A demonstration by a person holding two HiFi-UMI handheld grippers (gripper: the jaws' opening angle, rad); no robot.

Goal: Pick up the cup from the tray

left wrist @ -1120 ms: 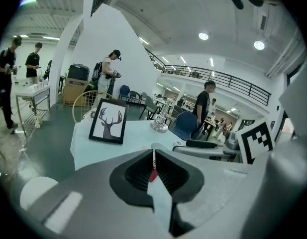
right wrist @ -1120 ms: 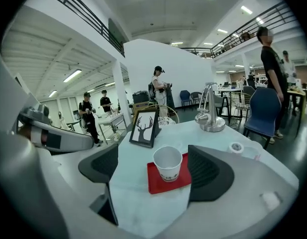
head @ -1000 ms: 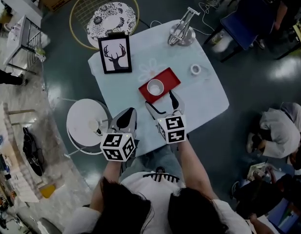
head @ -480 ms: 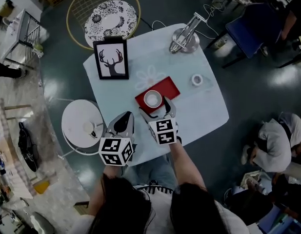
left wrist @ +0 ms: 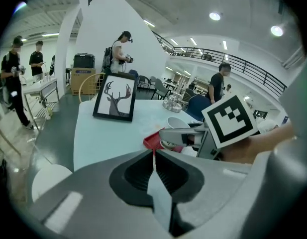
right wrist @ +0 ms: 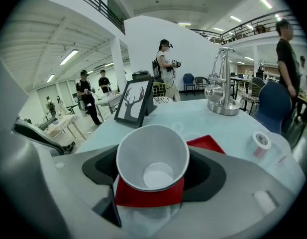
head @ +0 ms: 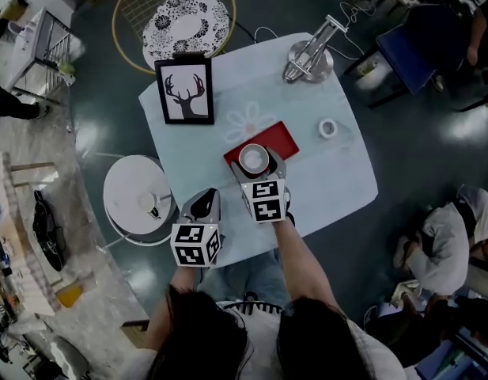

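A white paper cup point(head: 253, 159) stands upright on a red tray point(head: 281, 138) near the middle of the pale blue table point(head: 338, 180). My right gripper point(head: 258, 165) is open, one jaw on each side of the cup. In the right gripper view the cup point(right wrist: 152, 158) fills the gap of that gripper point(right wrist: 153, 173), with the tray point(right wrist: 207, 143) under and behind it; I cannot tell whether the pads touch it. My left gripper point(head: 204, 203) hovers shut at the table's near edge, left of the right one. In the left gripper view its jaws meet at the left gripper point(left wrist: 154, 156).
A framed deer picture point(head: 185, 90) stands at the table's far left, a metal stand point(head: 311, 58) at the far side, a tape roll point(head: 328, 127) to the right. A white round stool point(head: 139, 200) sits left of the table. A person point(head: 445, 228) crouches at right.
My right gripper has moved forward over the tray's near edge, and its jaws now flank the cup. The left gripper has stayed near the table edge.
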